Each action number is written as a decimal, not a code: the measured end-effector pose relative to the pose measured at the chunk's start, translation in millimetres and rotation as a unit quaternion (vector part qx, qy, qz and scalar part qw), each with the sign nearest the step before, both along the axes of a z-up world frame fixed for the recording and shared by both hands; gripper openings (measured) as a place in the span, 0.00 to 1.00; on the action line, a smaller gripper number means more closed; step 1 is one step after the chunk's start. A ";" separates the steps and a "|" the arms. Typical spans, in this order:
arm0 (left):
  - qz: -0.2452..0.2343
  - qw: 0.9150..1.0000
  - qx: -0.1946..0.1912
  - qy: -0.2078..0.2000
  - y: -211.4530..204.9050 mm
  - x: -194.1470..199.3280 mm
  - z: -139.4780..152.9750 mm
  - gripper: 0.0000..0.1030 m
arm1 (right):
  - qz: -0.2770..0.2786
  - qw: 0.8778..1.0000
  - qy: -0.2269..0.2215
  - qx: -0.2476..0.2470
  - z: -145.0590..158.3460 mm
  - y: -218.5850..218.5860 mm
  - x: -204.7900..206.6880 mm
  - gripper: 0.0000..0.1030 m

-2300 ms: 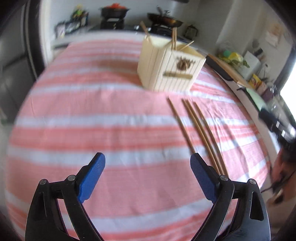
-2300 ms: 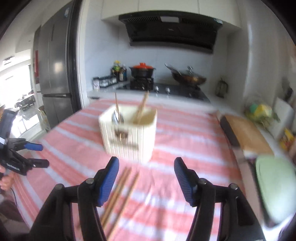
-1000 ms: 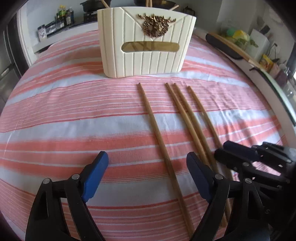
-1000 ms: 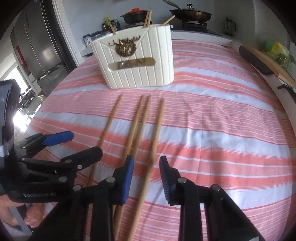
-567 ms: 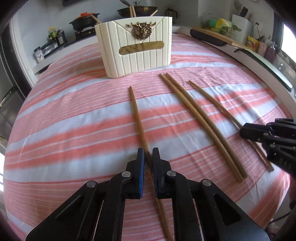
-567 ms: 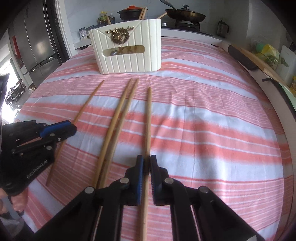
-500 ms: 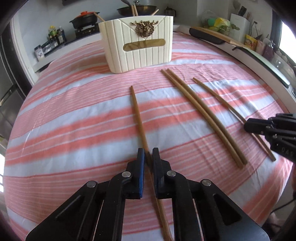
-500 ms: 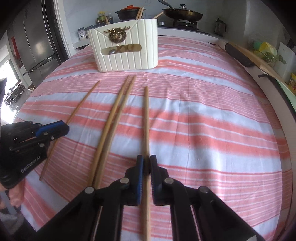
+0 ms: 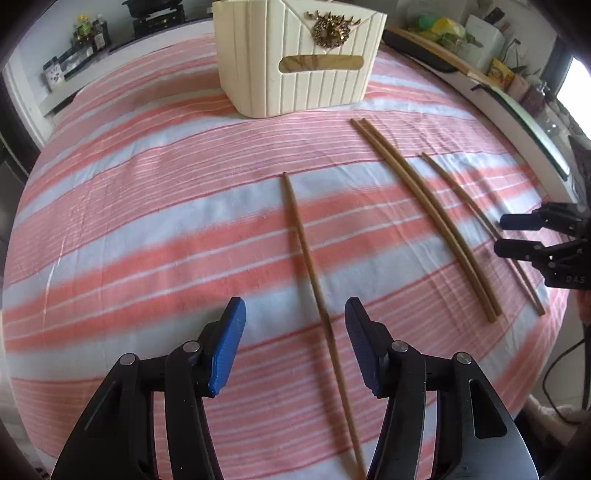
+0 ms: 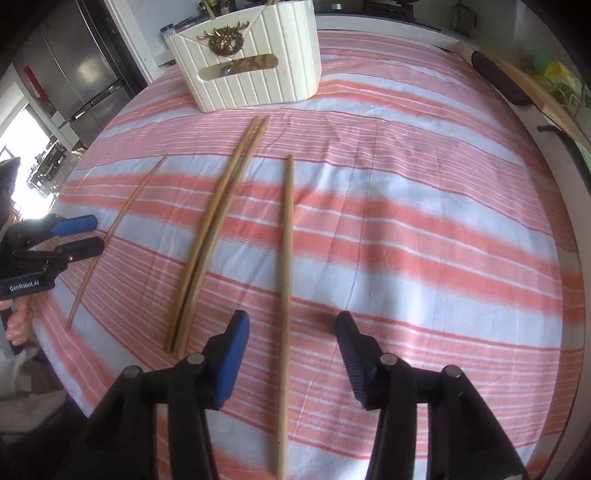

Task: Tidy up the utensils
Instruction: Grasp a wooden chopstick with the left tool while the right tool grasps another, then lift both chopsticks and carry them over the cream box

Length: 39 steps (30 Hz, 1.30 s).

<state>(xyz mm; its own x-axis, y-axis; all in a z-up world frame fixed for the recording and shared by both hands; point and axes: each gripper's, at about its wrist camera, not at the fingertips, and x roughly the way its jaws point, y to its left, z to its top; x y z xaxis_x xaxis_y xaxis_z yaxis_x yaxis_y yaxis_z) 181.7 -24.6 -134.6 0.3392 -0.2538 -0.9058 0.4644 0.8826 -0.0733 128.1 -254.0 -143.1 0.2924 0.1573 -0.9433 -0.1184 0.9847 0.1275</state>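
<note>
Several wooden chopsticks lie on a pink-and-white striped cloth. My left gripper (image 9: 295, 339) is open over the near end of the leftmost chopstick (image 9: 306, 258). My right gripper (image 10: 291, 350) is open over the near end of the rightmost chopstick (image 10: 286, 240). A pair of chopsticks (image 9: 424, 214) lies side by side between them, also in the right wrist view (image 10: 218, 218). A cream ribbed utensil holder (image 9: 299, 59) with a gold emblem stands at the far side, also in the right wrist view (image 10: 251, 62). Each gripper shows in the other's view (image 9: 546, 240) (image 10: 48, 240).
The striped cloth (image 9: 147, 206) covers the table. A counter with a stove and bottles (image 9: 88, 33) runs behind it. A cutting board (image 10: 532, 85) and groceries lie on the right counter. A refrigerator (image 10: 70, 66) stands at the left.
Both grippers were shut on their chopsticks half a second ago. Both jaws have opened, and each chopstick now lies loose on the cloth between them.
</note>
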 end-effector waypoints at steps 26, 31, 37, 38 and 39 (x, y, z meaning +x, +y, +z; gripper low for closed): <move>0.013 0.974 -0.126 -0.191 33.9 -18.2 133.8 0.03 | -0.009 0.975 -0.217 0.044 126.3 13.0 37.8 0.05; 0.019 0.958 -0.168 -0.233 43.4 -39.3 161.1 0.03 | -0.008 0.951 -0.307 0.033 176.2 15.7 -9.2 0.05; 0.034 0.940 -0.209 -0.268 52.0 -49.9 189.5 0.03 | -0.025 0.923 -0.385 0.015 202.9 25.7 -30.2 0.05; 0.034 0.939 -0.212 -0.269 52.7 -48.3 193.3 0.03 | -0.028 0.920 -0.390 0.016 205.4 25.7 -30.0 0.05; 0.034 0.938 -0.216 -0.268 54.1 -46.8 197.2 0.03 | -0.032 0.918 -0.394 0.018 208.4 25.2 -28.9 0.05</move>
